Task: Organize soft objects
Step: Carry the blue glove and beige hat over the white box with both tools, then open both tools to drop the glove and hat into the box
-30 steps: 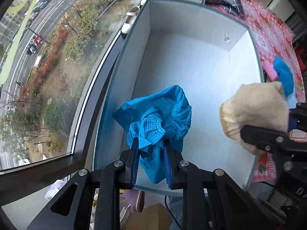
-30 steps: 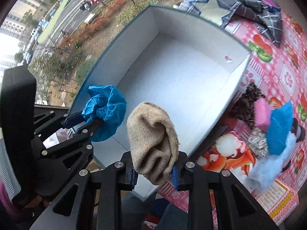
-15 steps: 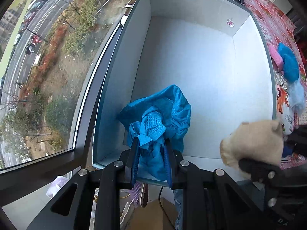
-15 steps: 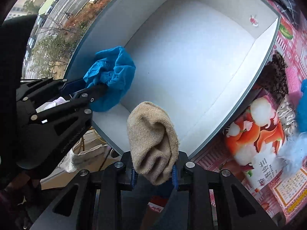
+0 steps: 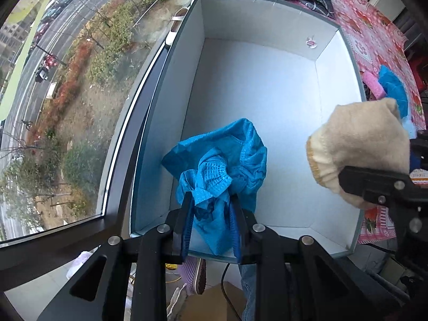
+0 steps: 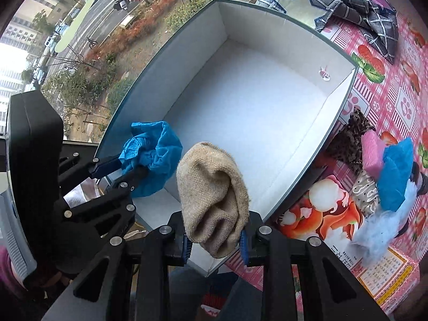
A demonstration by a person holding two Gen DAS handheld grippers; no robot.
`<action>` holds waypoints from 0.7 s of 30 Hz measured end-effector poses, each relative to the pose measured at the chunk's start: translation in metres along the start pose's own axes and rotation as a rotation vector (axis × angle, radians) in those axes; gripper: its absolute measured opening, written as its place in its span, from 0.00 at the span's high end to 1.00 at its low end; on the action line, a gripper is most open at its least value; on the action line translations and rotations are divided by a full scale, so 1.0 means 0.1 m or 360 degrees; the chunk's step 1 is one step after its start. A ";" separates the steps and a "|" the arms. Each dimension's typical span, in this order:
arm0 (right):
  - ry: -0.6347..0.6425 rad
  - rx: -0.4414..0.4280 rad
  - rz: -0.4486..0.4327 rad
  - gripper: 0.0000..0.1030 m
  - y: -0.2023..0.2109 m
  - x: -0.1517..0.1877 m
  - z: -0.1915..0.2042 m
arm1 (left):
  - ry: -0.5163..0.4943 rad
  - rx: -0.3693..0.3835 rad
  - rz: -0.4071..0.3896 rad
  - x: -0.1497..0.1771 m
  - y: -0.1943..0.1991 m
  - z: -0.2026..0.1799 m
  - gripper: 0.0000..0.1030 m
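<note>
A crumpled bright-blue knitted cloth (image 5: 222, 165) is clamped between the jaws of the left gripper (image 5: 211, 222) and is held above the near end of the open white-lined cardboard box (image 5: 267, 101). A bunched beige woollen sock (image 6: 214, 200) is pinched in the closed right gripper (image 6: 215, 243), over the box's near right corner. Beside the box's right wall, a pile of small soft items (image 6: 379, 176) is seen on the pink patterned tablecloth (image 6: 388, 93), and a dark checked cloth (image 6: 355, 2) is heaped beyond the box's far end.

Pink patterned tablecloth (image 6: 388, 91), white box (image 6: 345, 107), plaid cloth (image 6: 355, 2), pile of soft items (image 6: 385, 176), printed leaflet (image 6: 385, 272)
</note>
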State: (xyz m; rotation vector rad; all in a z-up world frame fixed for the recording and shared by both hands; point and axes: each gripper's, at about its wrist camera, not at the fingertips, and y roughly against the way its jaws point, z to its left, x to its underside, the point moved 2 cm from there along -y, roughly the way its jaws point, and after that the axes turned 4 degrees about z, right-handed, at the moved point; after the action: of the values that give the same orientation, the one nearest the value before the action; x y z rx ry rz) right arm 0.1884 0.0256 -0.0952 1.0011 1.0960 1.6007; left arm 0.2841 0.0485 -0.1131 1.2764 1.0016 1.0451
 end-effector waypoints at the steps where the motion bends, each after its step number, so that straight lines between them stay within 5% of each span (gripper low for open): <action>1: 0.0003 0.0000 -0.0003 0.72 0.01 0.00 0.00 | -0.0003 0.0006 -0.0005 0.03 0.01 0.00 0.70; 4: 0.0009 -0.0002 -0.0015 0.72 0.02 -0.04 0.00 | -0.0007 0.0019 -0.0022 0.08 0.03 0.03 0.61; 7: 0.0014 -0.0016 -0.0031 0.71 0.08 -0.04 0.01 | -0.0011 0.0038 -0.0048 0.09 0.07 0.03 0.32; 8: 0.0018 -0.0026 -0.0041 0.59 0.10 -0.03 0.01 | -0.0017 0.0060 -0.0075 0.09 0.10 0.02 0.23; 9: 0.0021 -0.0035 -0.0054 0.32 0.13 0.04 0.01 | -0.0019 0.0094 -0.0109 0.08 0.14 0.02 0.21; 11: 0.0017 -0.0050 -0.0093 0.08 0.20 0.10 -0.01 | -0.0019 0.0172 -0.0165 0.10 0.20 0.02 0.19; 14: 0.0004 -0.0038 -0.0142 0.08 0.30 0.11 -0.04 | -0.0030 0.0213 -0.0173 0.08 0.25 0.01 0.08; 21: -0.0179 -0.0045 -0.0250 0.00 0.70 0.16 -0.36 | -0.0088 0.0256 -0.0253 -0.10 0.58 -0.17 0.07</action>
State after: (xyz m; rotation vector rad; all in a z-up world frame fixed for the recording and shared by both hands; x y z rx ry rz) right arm 0.1340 0.0207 -0.0360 0.9507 1.0460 1.4134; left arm 0.2628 0.0440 -0.0555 1.3249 1.1435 0.8166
